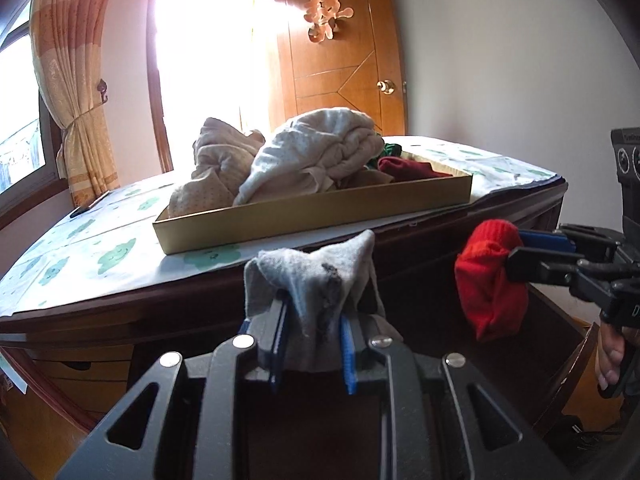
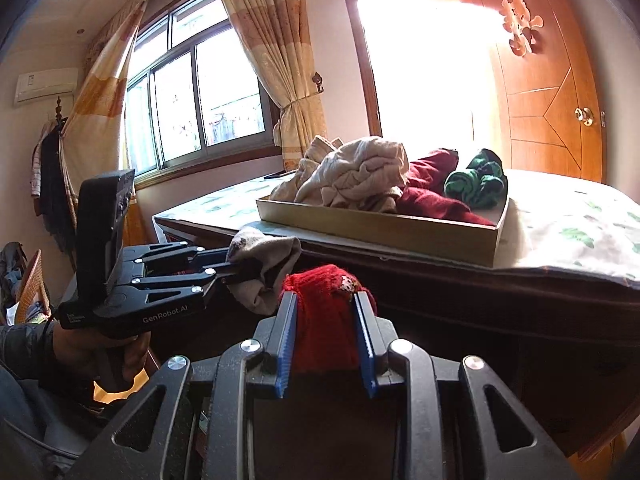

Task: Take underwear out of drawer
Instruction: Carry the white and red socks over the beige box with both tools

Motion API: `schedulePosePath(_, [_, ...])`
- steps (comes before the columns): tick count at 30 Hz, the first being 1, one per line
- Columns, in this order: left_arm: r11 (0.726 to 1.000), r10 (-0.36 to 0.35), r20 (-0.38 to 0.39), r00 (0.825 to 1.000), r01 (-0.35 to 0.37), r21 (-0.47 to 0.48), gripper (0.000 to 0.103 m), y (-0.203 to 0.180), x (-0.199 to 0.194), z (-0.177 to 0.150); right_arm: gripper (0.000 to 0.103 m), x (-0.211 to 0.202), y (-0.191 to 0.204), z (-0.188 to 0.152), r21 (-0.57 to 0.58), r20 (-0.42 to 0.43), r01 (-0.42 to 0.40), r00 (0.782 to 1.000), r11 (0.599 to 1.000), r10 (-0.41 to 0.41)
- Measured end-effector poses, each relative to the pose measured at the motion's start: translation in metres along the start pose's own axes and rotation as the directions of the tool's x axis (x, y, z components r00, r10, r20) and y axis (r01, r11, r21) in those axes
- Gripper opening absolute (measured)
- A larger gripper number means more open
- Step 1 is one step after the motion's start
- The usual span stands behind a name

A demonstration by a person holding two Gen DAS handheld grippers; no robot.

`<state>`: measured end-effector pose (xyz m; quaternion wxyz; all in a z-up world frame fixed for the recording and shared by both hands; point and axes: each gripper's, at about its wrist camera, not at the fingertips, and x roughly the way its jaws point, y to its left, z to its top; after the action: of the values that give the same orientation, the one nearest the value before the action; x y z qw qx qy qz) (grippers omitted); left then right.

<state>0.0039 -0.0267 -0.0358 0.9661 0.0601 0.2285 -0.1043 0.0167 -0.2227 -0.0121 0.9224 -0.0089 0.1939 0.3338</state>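
Observation:
My left gripper is shut on a grey garment, held up in front of the dresser edge; it also shows in the right wrist view. My right gripper is shut on a red knitted garment, which hangs at the right of the left wrist view. Both are held just below and in front of the dresser top. The drawer below is dark and mostly hidden behind the grippers.
A shallow gold tray sits on the dresser top with cream clothes, a dark red garment and a green one. A wooden door, curtain and window stand behind.

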Motion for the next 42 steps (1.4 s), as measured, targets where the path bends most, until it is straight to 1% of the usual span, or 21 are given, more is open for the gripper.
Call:
schedulePosePath(4, [1.0,0.0,0.018,1.0,0.0,-0.001,0.021,0.002,-0.006,0.006,0.03,-0.004,0.002,0.007,-0.011,0.009,-0.003,1.0,1.0,0.003])
schedulePosePath(14, [1.0,0.016,0.072,0.997,-0.015,-0.015,0.021,0.017,-0.024,0.039,0.03,-0.011,0.002,0.037,-0.053,0.043,-0.002,0.999,0.999,0.004])
schedulePosePath(25, [1.0,0.021,0.123,0.992,-0.023,0.012,0.021,0.024,-0.032,0.078,0.03,-0.014,0.001,0.066,-0.083,0.078,0.005,0.997,0.997,0.002])
schedulePosePath(28, [0.999,0.026,0.138,0.99,-0.03,0.029,0.021,0.024,-0.03,0.092,0.03,-0.013,-0.001,0.076,-0.09,0.083,0.011,0.997,0.996,-0.003])
schedulePosePath(34, [0.998,0.03,0.139,0.99,-0.038,0.056,0.021,0.025,-0.018,0.123,0.03,-0.01,-0.012,0.09,-0.088,0.088,0.029,0.996,0.996,-0.021])
schedulePosePath(39, [0.993,0.05,0.149,0.988,-0.066,0.1,0.021,0.018,-0.008,0.143,0.03,-0.004,-0.026,0.1,-0.085,0.085,0.055,0.995,0.995,-0.048])
schedulePosePath(42, [0.989,0.056,0.15,0.987,-0.075,0.126,0.021,0.011,-0.001,0.154,0.03,-0.002,-0.036,0.105,-0.065,0.084,0.057,0.995,0.996,-0.052])
